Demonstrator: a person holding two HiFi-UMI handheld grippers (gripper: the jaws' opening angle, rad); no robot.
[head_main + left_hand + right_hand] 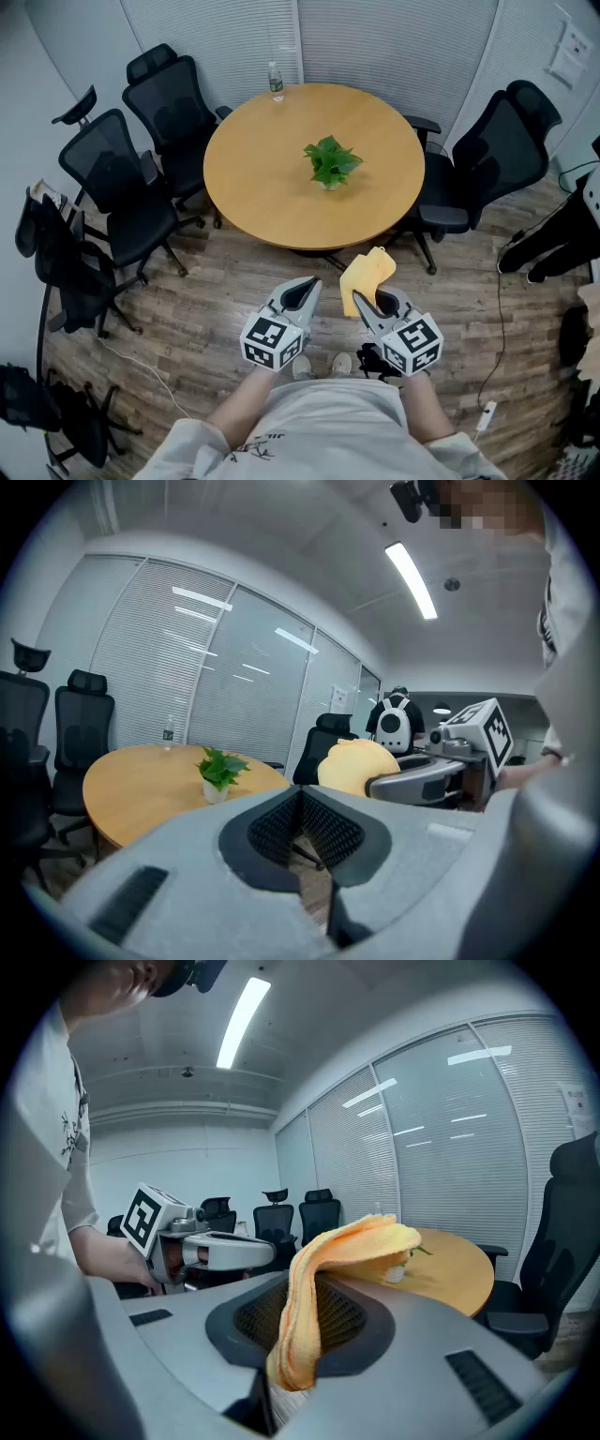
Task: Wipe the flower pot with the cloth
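Right gripper (pixel 300 1283) was clamped on a yellow cloth (pixel 361 1241), whose free fold stood up past the jaws and drooped forward, probably so that a loose pad could meet the pot. Left gripper (pixel 302 797) was closed on nothing and held just beside it, likely kept free to steady the pot. Both were well short of the round wooden table (pixel 253 202). The small white flower pot (pixel 329 184) stood near the table's middle, holding a leafy green plant (pixel 332 157). A water bottle (pixel 276 82) stood at the far edge.
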